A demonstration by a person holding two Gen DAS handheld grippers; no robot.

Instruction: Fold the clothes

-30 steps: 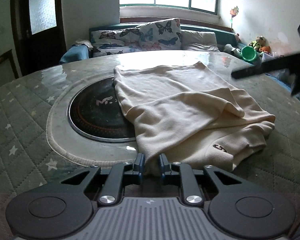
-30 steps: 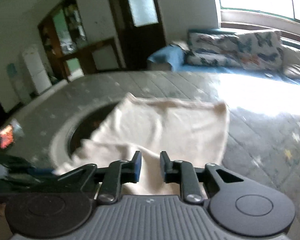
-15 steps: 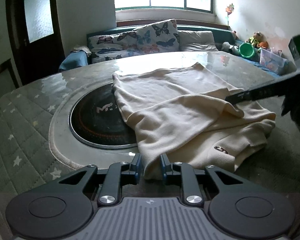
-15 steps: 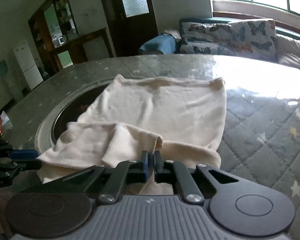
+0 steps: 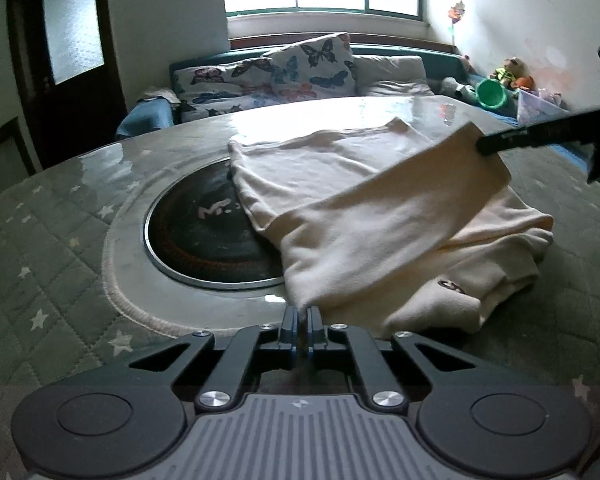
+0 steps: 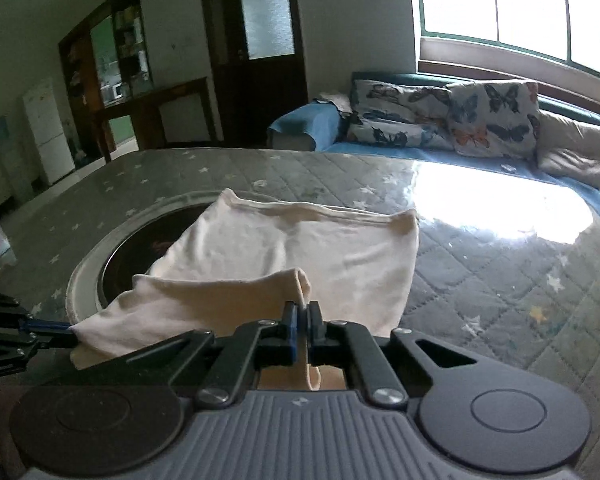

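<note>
Left wrist view
Left gripper (image 5: pixel 301 314): its jaws are pressed together on the near corner of the cream garment (image 5: pixel 380 216), which is pinched between the blue pads.
Cream garment: it is spread over the quilted, star-printed table (image 5: pixel 52 264), with one edge lying across the round black inset (image 5: pixel 208 236); a folded layer is held up between the two grippers (a small dark logo is seen on the lower layer).
Right gripper (image 5: pixel 485 147): it is seen from the side as a dark bar clamped on the far raised corner of the garment.
Background: a sofa with butterfly cushions (image 5: pixel 308 66) is placed under the window.

Right wrist view
Right gripper (image 6: pixel 302 312): its jaws are closed on a fold of the cream garment (image 6: pixel 300 248), and cloth is visible below the fingers too.
Left gripper (image 6: pixel 66 330): at the left edge, the other corner is gripped by it.
Cream garment: the rest is laid flat on the table (image 6: pixel 480 288), partly over the round black inset (image 6: pixel 140 248).
</note>
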